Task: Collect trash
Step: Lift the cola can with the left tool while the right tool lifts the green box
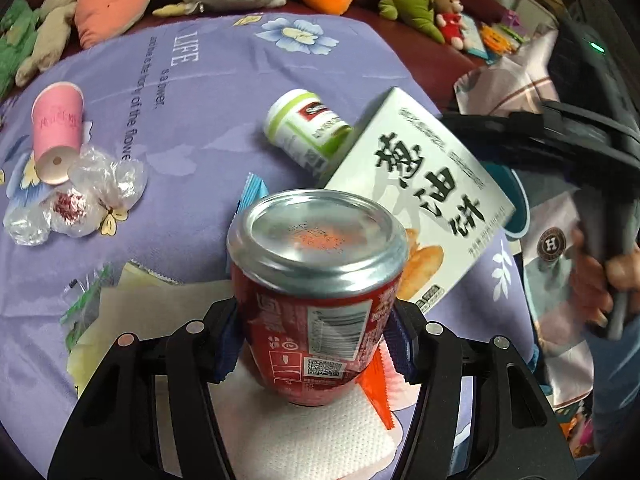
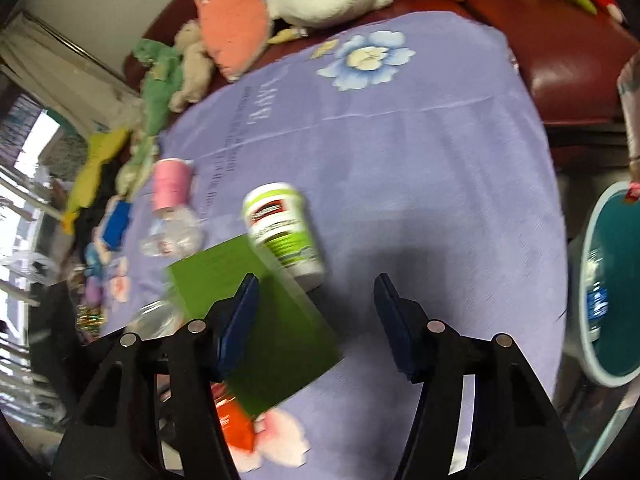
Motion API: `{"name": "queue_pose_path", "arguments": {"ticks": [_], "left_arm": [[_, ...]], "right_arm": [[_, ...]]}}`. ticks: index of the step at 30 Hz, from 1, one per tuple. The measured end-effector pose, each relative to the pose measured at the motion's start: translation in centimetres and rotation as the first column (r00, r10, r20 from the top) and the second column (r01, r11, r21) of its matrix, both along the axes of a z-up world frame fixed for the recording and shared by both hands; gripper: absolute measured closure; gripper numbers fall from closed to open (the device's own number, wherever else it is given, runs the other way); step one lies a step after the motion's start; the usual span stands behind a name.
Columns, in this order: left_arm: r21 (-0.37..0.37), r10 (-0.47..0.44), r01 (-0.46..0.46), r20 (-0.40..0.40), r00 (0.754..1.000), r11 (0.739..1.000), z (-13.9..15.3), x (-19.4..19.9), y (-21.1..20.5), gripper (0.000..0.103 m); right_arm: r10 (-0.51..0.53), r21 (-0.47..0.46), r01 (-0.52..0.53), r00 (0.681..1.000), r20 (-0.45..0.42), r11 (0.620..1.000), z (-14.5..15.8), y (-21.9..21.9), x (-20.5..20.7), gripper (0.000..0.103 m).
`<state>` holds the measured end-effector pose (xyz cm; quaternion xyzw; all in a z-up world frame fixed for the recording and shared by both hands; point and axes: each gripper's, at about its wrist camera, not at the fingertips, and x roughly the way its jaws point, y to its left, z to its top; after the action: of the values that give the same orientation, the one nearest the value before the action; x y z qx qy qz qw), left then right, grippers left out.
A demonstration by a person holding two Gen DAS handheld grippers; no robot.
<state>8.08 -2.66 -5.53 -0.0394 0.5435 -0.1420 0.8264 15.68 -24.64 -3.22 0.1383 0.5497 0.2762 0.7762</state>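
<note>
A: Item one, the red aluminium drink can (image 1: 316,280). Location?

B: Upright between the pads of the left tongs (image 1: 314,332), gripped around its lower body, over a white paper napkin (image 1: 304,436) and an orange wrapper (image 1: 378,392) on the purple floral cloth of the tabletop (image 1: 192,128).

A: Right tongs (image 2: 316,320)?

B: Spread wide, holding nothing, hovering above the cloth beside a green-backed flat carton (image 2: 272,332) and a white-and-green supplement bottle (image 2: 286,234) lying on its side.

A: Destination?

B: A teal round bin (image 2: 612,288) at the cloth's right edge; a plastic bottle already lies inside it.

A: Handling notes for the can?

B: Thin wall, likely empty and light. Judged best: moderate squeeze only, keep it level, carry it clear of the white printed biscuit box (image 1: 420,196) leaning close behind, and let go only once over the bin's mouth.

A: Remaining stock?

B: A pink paper cup (image 1: 58,128) on its side and crumpled clear plastic wrap (image 1: 104,184), well to the left.
</note>
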Motion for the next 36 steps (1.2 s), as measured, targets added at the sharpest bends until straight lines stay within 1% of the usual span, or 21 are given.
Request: {"name": "queue_pose_path", "arguments": {"ticks": [2,5,9,13,17,18,19,21,22,24,26,28,29,31,34,36], "left_arm": [[0.003,0.02,-0.02,0.005,1.0,1.0,-0.2,0.1,0.6,0.043],[-0.006,0.048,-0.048,0.004,0.999,0.999,-0.4,0.1,1.6,0.043],[-0.032,0.064,-0.065,-0.008,0.998,0.997,-0.8,-0.5,2.9,0.043],[-0.044,0.062,-0.062,0.0,0.998,0.997,-0.9,-1.0,3.6,0.043],[-0.052,0.075,-0.074,0.003,0.997,0.996,-1.1,-1.3,4.3,0.044],[-0.065,0.079,-0.079,0.001,0.997,0.995,-1.1,-1.5,4.6,0.044],[-0.072,0.081,-0.081,0.003,0.997,0.994,-1.1,-1.6,4.8,0.044],[-0.069,0.084,-0.083,0.01,0.996,0.994,-1.0,-1.7,4.9,0.044],[-0.067,0.084,-0.083,0.011,0.996,0.994,-1.0,-1.7,4.9,0.044],[-0.063,0.089,-0.089,0.009,0.996,0.994,-1.2,-1.5,4.8,0.044],[-0.06,0.094,-0.093,0.007,0.996,0.994,-1.4,-1.2,4.6,0.044],[-0.048,0.091,-0.091,0.005,0.996,0.995,-1.6,-1.1,4.3,0.044],[-0.041,0.089,-0.089,0.006,0.996,0.995,-1.7,-1.1,4.2,0.044],[-0.039,0.086,-0.086,0.003,0.996,0.996,-1.7,-1.0,4.2,0.044],[-0.039,0.093,-0.093,-0.005,0.996,0.995,-1.8,-0.9,4.4,0.044],[-0.037,0.097,-0.097,-0.008,0.995,0.995,-1.8,-0.7,4.3,0.044]], "right_arm": [[0.02,0.004,-0.02,1.0,0.004,1.0,0.7,0.4,-0.9,0.04],[0.066,0.04,-0.066,0.998,-0.005,0.997,1.5,1.4,-2.2,0.032],[0.105,-0.005,-0.105,0.994,-0.001,0.994,2.0,3.2,-3.3,0.028],[0.138,-0.073,-0.135,0.99,0.04,0.988,2.8,5.2,-4.2,0.027],[0.198,-0.158,-0.189,0.979,0.044,0.969,2.9,7.3,-4.8,0.025],[0.201,-0.152,-0.192,0.979,0.042,0.97,3.0,7.4,-4.9,0.025],[0.202,-0.121,-0.196,0.978,0.041,0.973,3.4,7.3,-5.0,0.025],[0.218,-0.067,-0.215,0.975,0.038,0.974,4.3,7.1,-5.5,0.026],[0.23,-0.057,-0.227,0.972,0.041,0.972,4.6,7.2,-5.7,0.027],[0.245,-0.049,-0.243,0.969,0.038,0.969,4.7,7.3,-6.2,0.033],[0.231,-0.064,-0.228,0.972,0.042,0.971,4.7,7.0,-6.1,0.037],[0.191,-0.078,-0.187,0.98,0.05,0.979,4.6,6.1,-5.3,0.037],[0.158,-0.085,-0.152,0.985,0.064,0.985,4.5,5.3,-4.8,0.036],[0.133,-0.11,-0.124,0.988,0.077,0.986,4.0,4.3,-4.1,0.03],[0.133,-0.094,-0.13,0.991,0.026,0.987,2.2,3.5,-2.8,0.029],[0.137,-0.084,-0.135,0.99,0.017,0.987,1.4,3.2,-2.2,0.028]]}}
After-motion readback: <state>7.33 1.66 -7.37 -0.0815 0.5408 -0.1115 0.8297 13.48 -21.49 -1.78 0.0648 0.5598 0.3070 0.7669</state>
